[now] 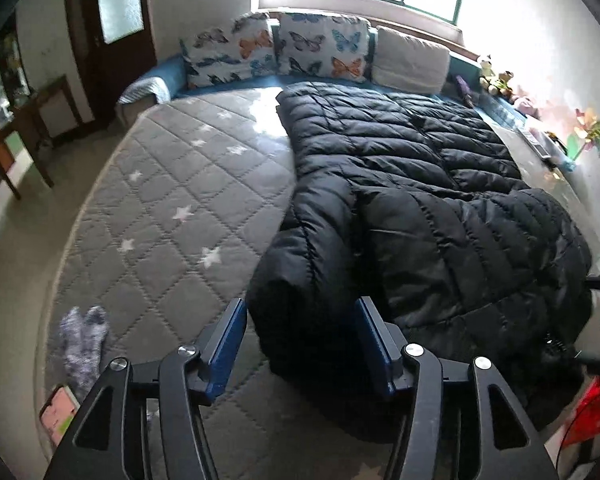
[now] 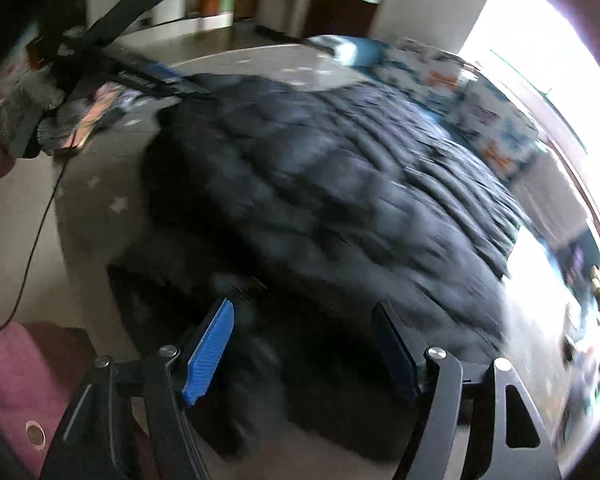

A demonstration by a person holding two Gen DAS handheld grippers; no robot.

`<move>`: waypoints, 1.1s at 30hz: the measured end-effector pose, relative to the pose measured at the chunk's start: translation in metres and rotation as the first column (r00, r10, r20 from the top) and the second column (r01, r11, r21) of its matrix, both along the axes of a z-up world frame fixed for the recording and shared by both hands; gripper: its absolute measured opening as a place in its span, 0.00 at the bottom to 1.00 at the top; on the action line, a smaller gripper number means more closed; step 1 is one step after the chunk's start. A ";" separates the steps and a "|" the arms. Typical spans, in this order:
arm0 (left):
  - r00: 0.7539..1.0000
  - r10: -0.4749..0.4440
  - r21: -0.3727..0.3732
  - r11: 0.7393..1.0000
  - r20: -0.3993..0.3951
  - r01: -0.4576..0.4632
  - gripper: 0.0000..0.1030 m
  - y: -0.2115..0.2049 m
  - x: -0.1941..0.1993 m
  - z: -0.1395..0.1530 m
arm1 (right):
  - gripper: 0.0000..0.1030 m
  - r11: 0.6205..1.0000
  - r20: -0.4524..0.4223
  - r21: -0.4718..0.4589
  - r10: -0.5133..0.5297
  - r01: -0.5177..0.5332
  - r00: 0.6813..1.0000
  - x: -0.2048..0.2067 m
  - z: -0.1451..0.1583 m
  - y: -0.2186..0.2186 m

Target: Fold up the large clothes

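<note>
A large black quilted puffer jacket (image 1: 412, 184) lies spread on a grey star-patterned mattress (image 1: 172, 184). One sleeve (image 1: 304, 272) is folded down toward me. My left gripper (image 1: 302, 312) is open, its blue-padded fingers astride the end of that sleeve. In the blurred right wrist view the same jacket (image 2: 320, 184) fills the middle. My right gripper (image 2: 304, 316) is open over the jacket's near edge. The left gripper (image 2: 168, 80) shows there at the jacket's far left corner.
Butterfly pillows (image 1: 276, 48) and a beige pillow (image 1: 412, 60) line the head of the bed under a window. Toys (image 1: 500, 80) sit along the right wall. Socks (image 1: 84, 340) and a phone (image 1: 58, 408) lie at the mattress's near left corner. A wooden table (image 1: 20, 120) stands left.
</note>
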State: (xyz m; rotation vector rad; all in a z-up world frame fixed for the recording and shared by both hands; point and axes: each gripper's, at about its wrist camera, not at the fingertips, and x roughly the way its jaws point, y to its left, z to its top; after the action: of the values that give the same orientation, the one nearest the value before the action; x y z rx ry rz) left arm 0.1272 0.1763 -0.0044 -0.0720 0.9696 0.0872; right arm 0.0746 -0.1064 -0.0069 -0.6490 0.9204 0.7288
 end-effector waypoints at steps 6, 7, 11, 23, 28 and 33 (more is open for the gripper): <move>0.996 0.074 -0.012 0.997 0.043 -0.073 0.73 0.007 -0.029 -0.007 | 0.76 0.989 0.003 -0.072 0.126 -0.126 0.992 -0.004 -0.034 0.067; 0.996 0.082 -0.019 0.997 0.045 -0.081 0.73 0.008 -0.033 -0.009 | 0.76 0.986 0.025 -0.088 0.141 -0.138 0.990 -0.004 -0.038 0.075; 0.992 0.118 -0.050 0.992 0.050 -0.115 0.74 0.012 -0.043 -0.018 | 0.73 0.984 0.051 -0.116 0.140 -0.134 0.989 0.002 -0.041 0.082; 0.987 0.112 -0.074 0.992 0.111 -0.105 0.78 0.011 -0.044 -0.006 | 0.14 0.994 0.114 -0.033 -0.098 0.102 0.989 0.053 0.010 0.064; 0.987 0.102 -0.092 0.992 0.121 -0.091 0.80 0.011 -0.033 -0.002 | 0.09 0.983 0.191 -0.019 -0.178 0.185 0.965 0.082 0.031 0.056; 0.988 0.077 -0.103 0.993 0.130 -0.064 0.80 0.007 -0.020 -0.001 | 0.09 0.951 0.217 0.020 -0.304 0.308 0.928 0.116 0.053 0.022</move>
State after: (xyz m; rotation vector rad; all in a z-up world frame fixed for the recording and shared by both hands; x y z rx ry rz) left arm 0.1075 0.1829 -0.0058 -0.2006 0.8367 0.0982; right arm 0.1902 -0.0839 0.0458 -0.5684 0.8012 0.3632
